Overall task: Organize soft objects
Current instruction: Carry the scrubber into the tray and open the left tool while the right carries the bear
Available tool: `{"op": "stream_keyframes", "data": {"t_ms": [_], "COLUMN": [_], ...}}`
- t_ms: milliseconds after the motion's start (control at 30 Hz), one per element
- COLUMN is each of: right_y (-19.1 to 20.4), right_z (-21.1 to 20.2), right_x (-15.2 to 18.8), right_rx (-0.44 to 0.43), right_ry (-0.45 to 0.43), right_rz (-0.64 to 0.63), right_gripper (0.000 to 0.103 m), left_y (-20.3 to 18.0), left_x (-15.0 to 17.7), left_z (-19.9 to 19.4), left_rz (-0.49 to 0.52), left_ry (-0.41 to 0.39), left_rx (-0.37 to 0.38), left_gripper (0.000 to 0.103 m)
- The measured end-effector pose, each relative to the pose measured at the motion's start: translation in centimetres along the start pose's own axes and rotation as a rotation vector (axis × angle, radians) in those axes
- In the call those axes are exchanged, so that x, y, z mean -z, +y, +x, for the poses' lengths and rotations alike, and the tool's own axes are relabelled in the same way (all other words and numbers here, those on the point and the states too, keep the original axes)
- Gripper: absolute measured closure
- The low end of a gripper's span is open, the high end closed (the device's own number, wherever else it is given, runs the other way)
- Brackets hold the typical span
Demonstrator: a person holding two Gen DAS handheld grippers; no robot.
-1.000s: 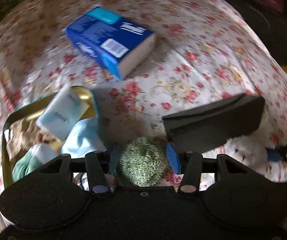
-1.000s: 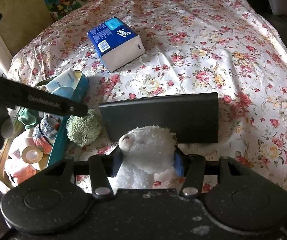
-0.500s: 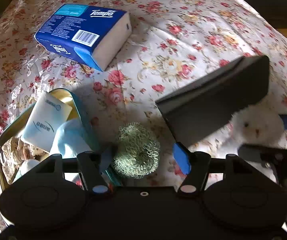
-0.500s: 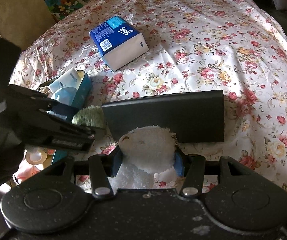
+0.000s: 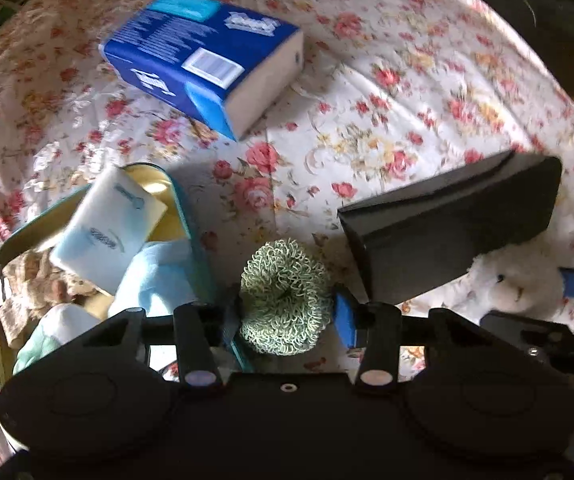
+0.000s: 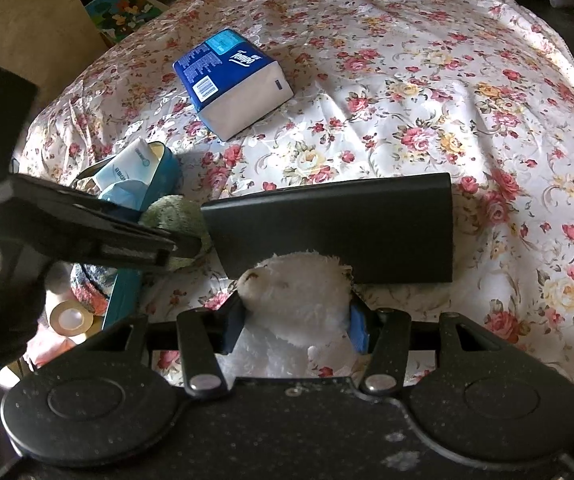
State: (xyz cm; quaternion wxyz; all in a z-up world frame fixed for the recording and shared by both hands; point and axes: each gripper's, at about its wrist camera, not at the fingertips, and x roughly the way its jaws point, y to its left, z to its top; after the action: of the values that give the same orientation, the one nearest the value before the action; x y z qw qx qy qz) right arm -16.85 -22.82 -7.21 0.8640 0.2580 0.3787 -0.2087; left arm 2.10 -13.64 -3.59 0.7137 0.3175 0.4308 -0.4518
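The left gripper (image 5: 285,312) is just finishing closing on the green knitted scrubber (image 5: 285,298), its blue pads pressing both sides, right beside the teal tin (image 5: 185,216) packed with tissue packets and cloths. The right gripper (image 6: 297,322) is clamping the white plush bear (image 6: 299,300) in front of a black case (image 6: 331,226) lying on the floral cloth (image 6: 407,92); a blue tissue pack (image 6: 233,80) is sitting farther back

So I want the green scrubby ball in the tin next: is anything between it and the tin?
Only the tin's own teal wall, right beside the green scrubby ball that the left gripper has closed on. The tin is already crowded.
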Motion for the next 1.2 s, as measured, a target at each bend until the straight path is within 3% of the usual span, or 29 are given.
{"op": "stream_keyframes", "data": {"t_ms": [233, 433, 633, 733, 900, 1200], "right_y": [0.2, 0.3, 0.9, 1.2, 2.0, 6.0], "right_z": [0.0, 0.2, 0.2, 0.2, -0.2, -3.1], "right_x": [0.1, 0.1, 0.2, 0.3, 0.4, -0.9], "right_rx": [0.018, 0.032, 0.046, 0.05, 0.052, -0.055], "right_ry": [-0.009, -0.005, -0.014, -0.019, -0.038, -0.127], "right_rz": [-0.007, -0.015, -0.046, -0.062, -0.1, -0.213], "right_gripper": [0.052, 0.052, 0.052, 0.052, 0.052, 0.052], "left_y": [0.6, 3.5, 7.8, 10.0, 12.7, 13.9], "left_x": [0.3, 1.4, 3.7, 5.2, 7.3, 8.2], "left_z": [-4.7, -9.6, -13.0, -13.9, -14.3, -13.9], "left_rz": [-0.085, -0.273, -0.465, -0.553, -0.672, -0.748], "left_ry": [-0.083, -0.162, -0.181, -0.181, -0.181, -0.18], "left_rx": [-0.033, -0.053, -0.165, -0.215, -0.232, -0.202], "left_gripper": [0.056, 0.056, 0.055, 0.055, 0.055, 0.055]}}
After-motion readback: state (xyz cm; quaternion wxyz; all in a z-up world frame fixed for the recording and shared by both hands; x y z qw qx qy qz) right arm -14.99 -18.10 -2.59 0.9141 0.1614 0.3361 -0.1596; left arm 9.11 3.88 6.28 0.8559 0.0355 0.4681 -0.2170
